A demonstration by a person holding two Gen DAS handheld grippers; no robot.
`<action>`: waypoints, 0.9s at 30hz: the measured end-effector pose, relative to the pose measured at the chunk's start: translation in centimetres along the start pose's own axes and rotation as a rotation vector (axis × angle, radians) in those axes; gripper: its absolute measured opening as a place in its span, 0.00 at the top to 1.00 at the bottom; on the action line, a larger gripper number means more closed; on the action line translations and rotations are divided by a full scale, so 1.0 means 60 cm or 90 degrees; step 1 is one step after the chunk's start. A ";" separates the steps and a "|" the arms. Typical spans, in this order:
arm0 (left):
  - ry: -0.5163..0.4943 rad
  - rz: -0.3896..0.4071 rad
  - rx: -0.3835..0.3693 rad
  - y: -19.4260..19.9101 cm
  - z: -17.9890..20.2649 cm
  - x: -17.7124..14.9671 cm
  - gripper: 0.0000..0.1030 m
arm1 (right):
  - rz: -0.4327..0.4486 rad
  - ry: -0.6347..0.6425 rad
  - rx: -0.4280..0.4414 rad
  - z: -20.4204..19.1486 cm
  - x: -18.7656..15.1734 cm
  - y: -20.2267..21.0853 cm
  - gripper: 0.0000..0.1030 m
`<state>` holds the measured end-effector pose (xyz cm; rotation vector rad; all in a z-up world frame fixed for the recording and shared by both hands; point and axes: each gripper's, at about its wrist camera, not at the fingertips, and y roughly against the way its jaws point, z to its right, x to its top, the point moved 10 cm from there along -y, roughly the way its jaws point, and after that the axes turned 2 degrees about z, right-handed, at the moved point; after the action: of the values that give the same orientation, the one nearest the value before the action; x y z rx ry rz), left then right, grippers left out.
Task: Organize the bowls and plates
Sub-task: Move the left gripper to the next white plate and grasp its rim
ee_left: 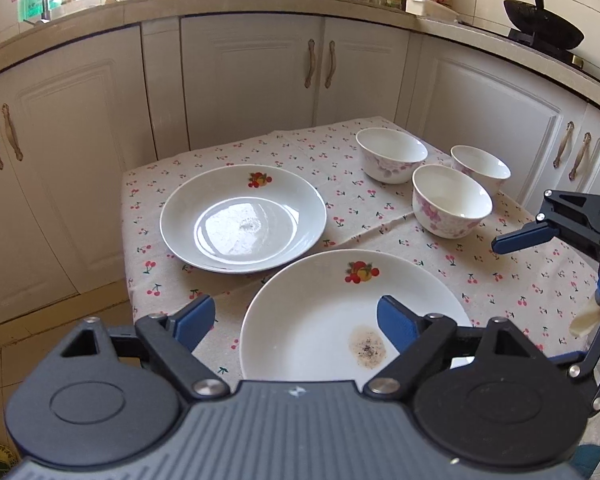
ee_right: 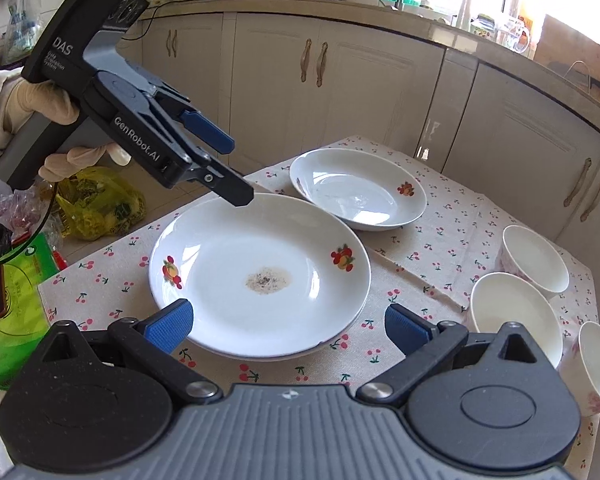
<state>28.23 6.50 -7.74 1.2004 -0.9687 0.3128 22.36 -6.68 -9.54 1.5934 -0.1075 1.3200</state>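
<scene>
Left gripper [ee_right: 236, 172] spread, empty, hovering over far-left rim of near plate [ee_right: 260, 276]. Right gripper [ee_right: 288, 326] spread, empty, above same plate's near edge. Near plate soiled at centre, on cherry-print cloth [ee_right: 404, 240]. Clean plate [ee_right: 358, 196] just beyond it. Three bowls [ee_left: 452, 200] grouped at right.

Two white plates with fruit prints sit flat on the cloth: the near plate [ee_right: 260, 276], centre frame, carries a brownish speckled smear; the far plate [ee_right: 358, 194] above it looks clean. Three floral bowls [ee_left: 452, 200] stand upright, clustered right.
</scene>
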 end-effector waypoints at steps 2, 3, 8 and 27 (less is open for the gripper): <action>0.002 0.009 0.007 0.008 -0.001 0.006 0.14 | 0.007 -0.008 -0.003 0.009 0.009 0.003 0.00; 0.004 0.014 0.012 0.011 -0.002 0.009 0.14 | 0.011 -0.012 -0.003 0.013 0.012 0.004 0.00; 0.003 0.018 0.031 0.012 -0.011 0.017 0.14 | 0.019 -0.018 -0.010 0.035 0.031 -0.003 0.00; 0.039 -0.022 0.071 -0.083 -0.088 0.062 0.14 | -0.025 0.070 0.000 0.166 0.094 -0.124 0.00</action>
<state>36.16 8.29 -8.28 1.3004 -0.8857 0.3772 35.95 -7.53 -8.66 1.5126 -0.0089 1.3730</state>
